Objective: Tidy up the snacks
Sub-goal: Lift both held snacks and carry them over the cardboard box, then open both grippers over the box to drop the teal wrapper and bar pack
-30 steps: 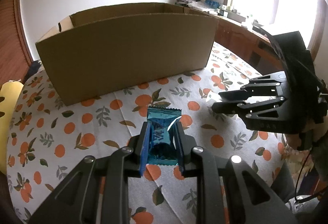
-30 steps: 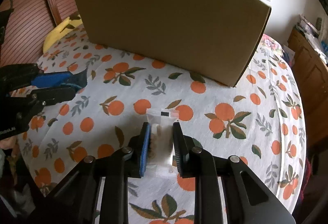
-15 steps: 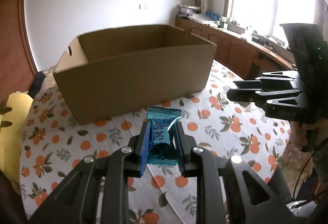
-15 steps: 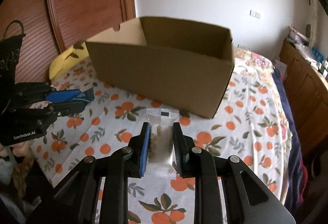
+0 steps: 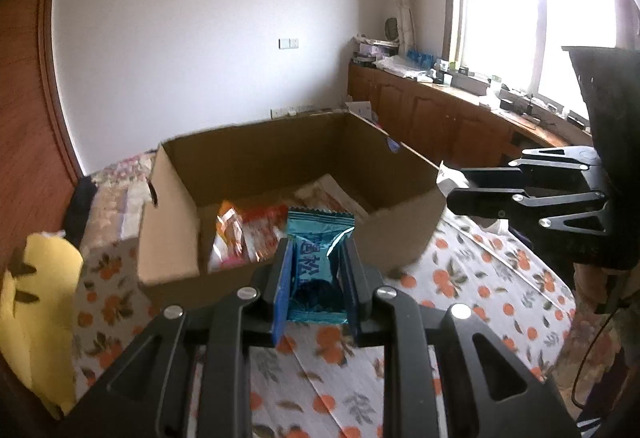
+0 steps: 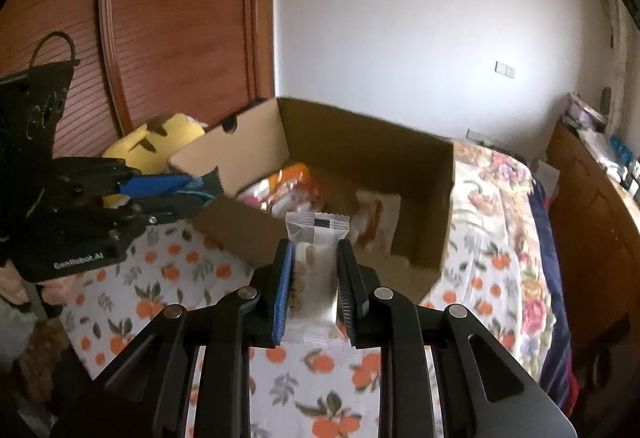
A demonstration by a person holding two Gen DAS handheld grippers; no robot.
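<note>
The cardboard box [image 5: 280, 173] stands open on the orange-patterned cloth [image 5: 480, 278], and everything else is placed here by reference to it.

The left gripper [image 5: 316, 274] hangs just in front of the box's near wall, raised above the cloth. Its fingers [image 5: 282, 278] are clenched on a teal snack packet [image 5: 318, 238], which stands upright between them with its crimped top edge overlapping the box opening in the left wrist view.

The right gripper [image 6: 314, 282] is also in front of the near wall, toward the box's right end. Its fingers [image 6: 284, 278] grasp a white snack packet [image 6: 316, 238], held upright, its top edge reaching the level of the box's near rim in the right wrist view. In the left wrist view the right gripper [image 5: 460, 193] shows beside the box's right corner, a scrap of white wrapper visible at its tips.

Inside the box, on its floor, lie orange and red snack bags [image 5: 248, 230] toward the left end and a pale printed packet [image 6: 376, 213] toward the right end.

A yellow plush toy [image 6: 160, 141] lies just outside the box's left end. Behind the box, a floral bedspread [image 6: 500, 173] covers the surface.
</note>
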